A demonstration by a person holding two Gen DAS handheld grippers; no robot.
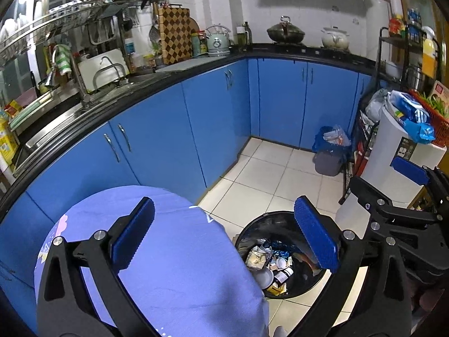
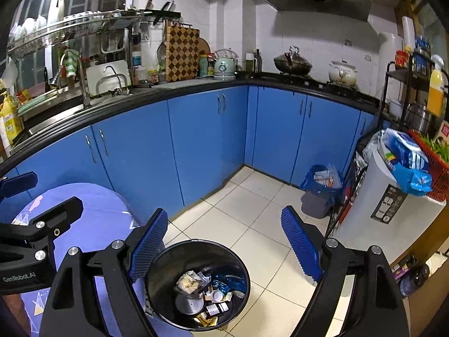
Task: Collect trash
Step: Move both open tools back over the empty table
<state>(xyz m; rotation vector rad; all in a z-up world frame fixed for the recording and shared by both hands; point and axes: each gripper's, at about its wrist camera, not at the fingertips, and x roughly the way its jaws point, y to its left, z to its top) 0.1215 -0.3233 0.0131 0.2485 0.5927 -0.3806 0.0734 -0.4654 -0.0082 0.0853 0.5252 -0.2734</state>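
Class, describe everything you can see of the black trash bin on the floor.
The bin is round, black and glossy, lined with a dark bag, standing upright and lidless on the white tiled floor beside the purple-covered table. It holds wrappers, a small brown bottle, a white cup and blue foil. Neither gripper touches it.

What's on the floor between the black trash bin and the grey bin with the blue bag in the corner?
Nothing: only bare white tiles lie between the black bin and the grey bin, clearest in the right wrist view.
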